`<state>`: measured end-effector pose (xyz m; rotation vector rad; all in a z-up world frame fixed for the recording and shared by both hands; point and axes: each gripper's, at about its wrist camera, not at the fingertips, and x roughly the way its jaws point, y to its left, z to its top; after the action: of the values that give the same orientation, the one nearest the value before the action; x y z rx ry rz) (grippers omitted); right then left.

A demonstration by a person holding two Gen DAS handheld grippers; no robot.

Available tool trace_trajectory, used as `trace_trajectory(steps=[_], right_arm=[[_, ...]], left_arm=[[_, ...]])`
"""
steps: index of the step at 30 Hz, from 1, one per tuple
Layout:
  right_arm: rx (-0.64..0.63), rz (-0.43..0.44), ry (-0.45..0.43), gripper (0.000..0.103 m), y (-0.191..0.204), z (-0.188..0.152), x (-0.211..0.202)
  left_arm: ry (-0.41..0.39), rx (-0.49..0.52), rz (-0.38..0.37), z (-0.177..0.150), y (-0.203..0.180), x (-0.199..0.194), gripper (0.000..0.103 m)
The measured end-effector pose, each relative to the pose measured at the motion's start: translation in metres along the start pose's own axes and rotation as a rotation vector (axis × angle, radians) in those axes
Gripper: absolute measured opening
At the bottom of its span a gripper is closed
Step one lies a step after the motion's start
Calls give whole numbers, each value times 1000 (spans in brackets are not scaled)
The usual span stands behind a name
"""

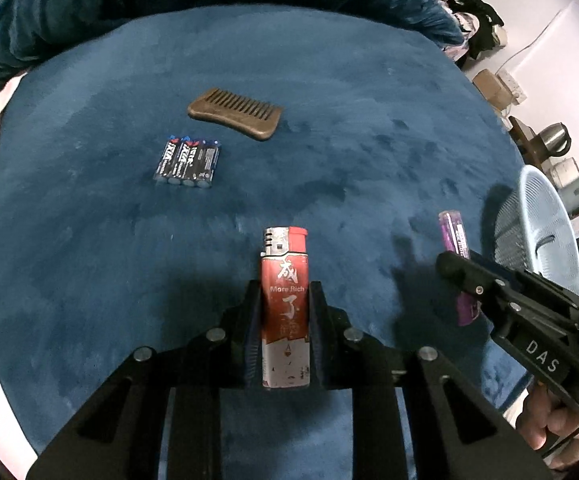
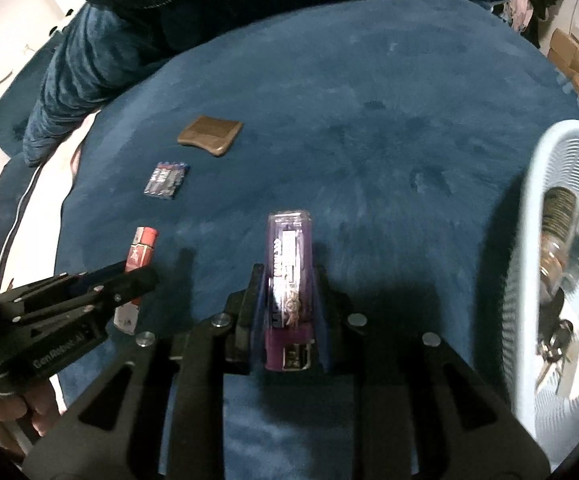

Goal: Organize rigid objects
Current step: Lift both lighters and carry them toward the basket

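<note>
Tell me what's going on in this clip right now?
A person holds two grippers over a blue cloth. The left gripper clamps a red lighter; the right gripper clamps a purple lighter. A battery pack and wooden comb lie on the cloth. A pale blue basket at right already holds items.

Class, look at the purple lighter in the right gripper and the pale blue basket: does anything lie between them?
Nothing visible does. The purple lighter is clamped in the right gripper, and only bare blue cloth shows between it and the basket.
</note>
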<state>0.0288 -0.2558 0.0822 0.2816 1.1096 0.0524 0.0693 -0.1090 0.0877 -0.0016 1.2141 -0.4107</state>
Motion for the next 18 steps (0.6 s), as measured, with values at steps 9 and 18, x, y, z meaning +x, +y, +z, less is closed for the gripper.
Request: trace_trajectory(steps=[9, 18], right_arm=[[16, -5, -37, 23, 1, -30, -36], [35, -17, -82, 23, -15, -51, -71]], left_arm=[[-35, 19, 24, -35, -12, -41, 22], [-55, 36, 40, -58, -26, -66, 22]])
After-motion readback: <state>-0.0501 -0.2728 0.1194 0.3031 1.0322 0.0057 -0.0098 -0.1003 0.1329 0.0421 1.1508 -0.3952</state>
